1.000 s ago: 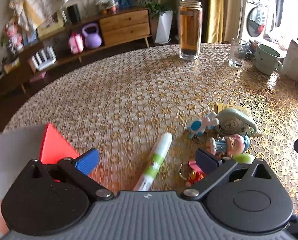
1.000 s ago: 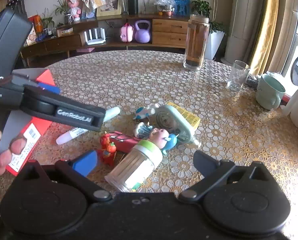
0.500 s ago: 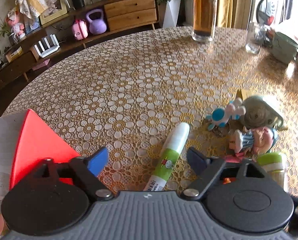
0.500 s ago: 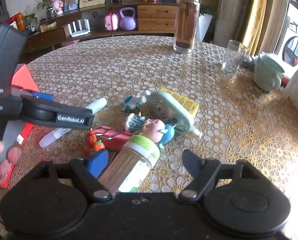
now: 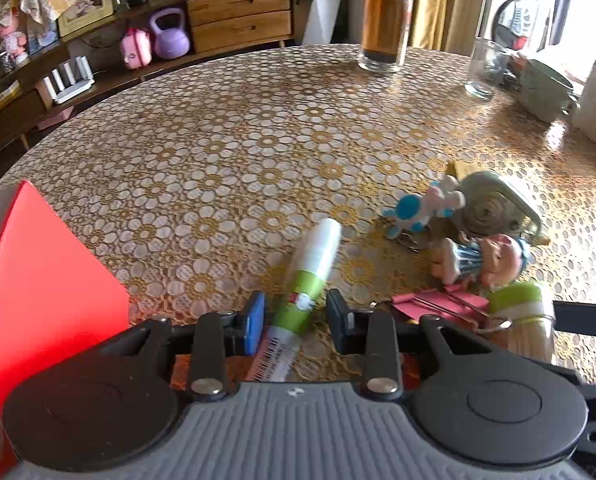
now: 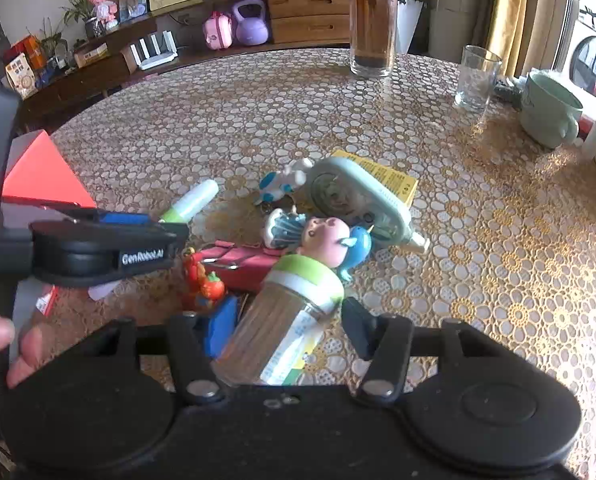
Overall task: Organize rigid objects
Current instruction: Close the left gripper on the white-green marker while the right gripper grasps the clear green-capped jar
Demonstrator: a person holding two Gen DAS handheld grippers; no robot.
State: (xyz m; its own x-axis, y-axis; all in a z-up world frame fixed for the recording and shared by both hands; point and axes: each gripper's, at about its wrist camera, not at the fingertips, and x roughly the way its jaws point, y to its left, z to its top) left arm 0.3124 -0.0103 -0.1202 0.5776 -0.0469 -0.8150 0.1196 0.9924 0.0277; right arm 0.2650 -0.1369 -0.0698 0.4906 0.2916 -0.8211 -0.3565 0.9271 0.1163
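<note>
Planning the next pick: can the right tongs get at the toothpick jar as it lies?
Probably yes. The toothpick jar already lies between the closing jaws of the right tongs; the blue pad looks against it, the dark one still apart. Nothing blocks it, though the orange charm crowds the blue side.

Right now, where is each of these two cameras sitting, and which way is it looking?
Left wrist view: sits on the left tongs, looking forward and down along their fingers at a green-and-white pen between the closing fingers, on the round table.
Right wrist view: sits on the right tongs, looking down at a toothpick jar lying between its closing fingers; a hand shows at left.
Shared: the pen, jar, pig figurine, red box; the right view also catches the left tongs from the side.
</note>
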